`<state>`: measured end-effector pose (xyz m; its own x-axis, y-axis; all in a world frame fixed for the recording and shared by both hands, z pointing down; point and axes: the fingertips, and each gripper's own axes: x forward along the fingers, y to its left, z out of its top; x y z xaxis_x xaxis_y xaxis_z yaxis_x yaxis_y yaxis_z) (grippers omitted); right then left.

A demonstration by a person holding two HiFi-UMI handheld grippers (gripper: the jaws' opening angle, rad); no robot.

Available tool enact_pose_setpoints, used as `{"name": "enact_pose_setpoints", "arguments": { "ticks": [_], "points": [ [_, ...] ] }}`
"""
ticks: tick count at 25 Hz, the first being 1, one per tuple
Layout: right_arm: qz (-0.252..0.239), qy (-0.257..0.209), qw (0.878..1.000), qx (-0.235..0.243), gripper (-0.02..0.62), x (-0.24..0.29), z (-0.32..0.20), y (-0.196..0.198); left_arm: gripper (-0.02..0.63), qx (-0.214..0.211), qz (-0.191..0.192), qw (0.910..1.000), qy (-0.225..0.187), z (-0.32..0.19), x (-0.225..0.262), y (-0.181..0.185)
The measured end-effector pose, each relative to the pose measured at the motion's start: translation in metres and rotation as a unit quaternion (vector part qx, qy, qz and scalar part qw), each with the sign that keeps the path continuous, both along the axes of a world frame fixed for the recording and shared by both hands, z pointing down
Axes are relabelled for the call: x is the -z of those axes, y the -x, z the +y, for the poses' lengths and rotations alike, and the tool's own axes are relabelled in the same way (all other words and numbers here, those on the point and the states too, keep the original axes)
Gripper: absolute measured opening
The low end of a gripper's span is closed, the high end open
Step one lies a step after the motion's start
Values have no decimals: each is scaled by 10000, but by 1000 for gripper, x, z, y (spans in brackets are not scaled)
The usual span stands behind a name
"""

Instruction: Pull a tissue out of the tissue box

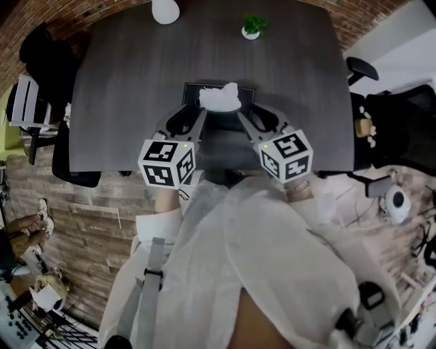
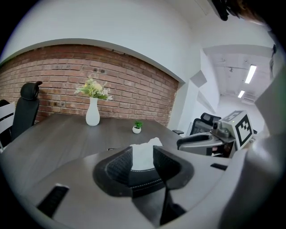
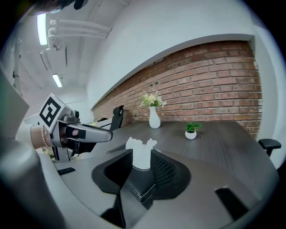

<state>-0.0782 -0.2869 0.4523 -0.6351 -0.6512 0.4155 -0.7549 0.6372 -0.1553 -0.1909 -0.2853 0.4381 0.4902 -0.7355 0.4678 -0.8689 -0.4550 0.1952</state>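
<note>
A black tissue box (image 1: 194,90) stands near the front edge of the dark grey table (image 1: 122,82), and a white tissue (image 1: 222,97) sticks up from its top. My left gripper (image 1: 195,108) reaches the box's left side and my right gripper (image 1: 248,110) its right side, both angled inward towards the tissue. In the left gripper view the tissue (image 2: 143,154) rises in line with the gap between the dark pads, above the stitched box (image 2: 140,178). The right gripper view shows the same tissue (image 3: 141,154) and box (image 3: 140,184). Both grippers stand open, and neither pad presses on the tissue.
A white vase with flowers (image 1: 165,10) and a small potted plant (image 1: 253,26) stand at the table's far edge. Office chairs flank the table at the left (image 1: 48,54) and at the right (image 1: 402,116). A brick wall (image 2: 67,71) runs behind.
</note>
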Motion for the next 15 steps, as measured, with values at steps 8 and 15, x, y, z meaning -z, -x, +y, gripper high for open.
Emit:
{"name": "enact_pose_setpoints", "arguments": {
  "ticks": [8,15],
  "points": [
    [22,50,9981,-620,103,4,-6,1,146,-834,-195,9963,-94,-20,5,0],
    [28,-11,9955,-944,103,10,-6,-1,171,-1350,-434,9897,-169,-35,4,-8]
  ]
}}
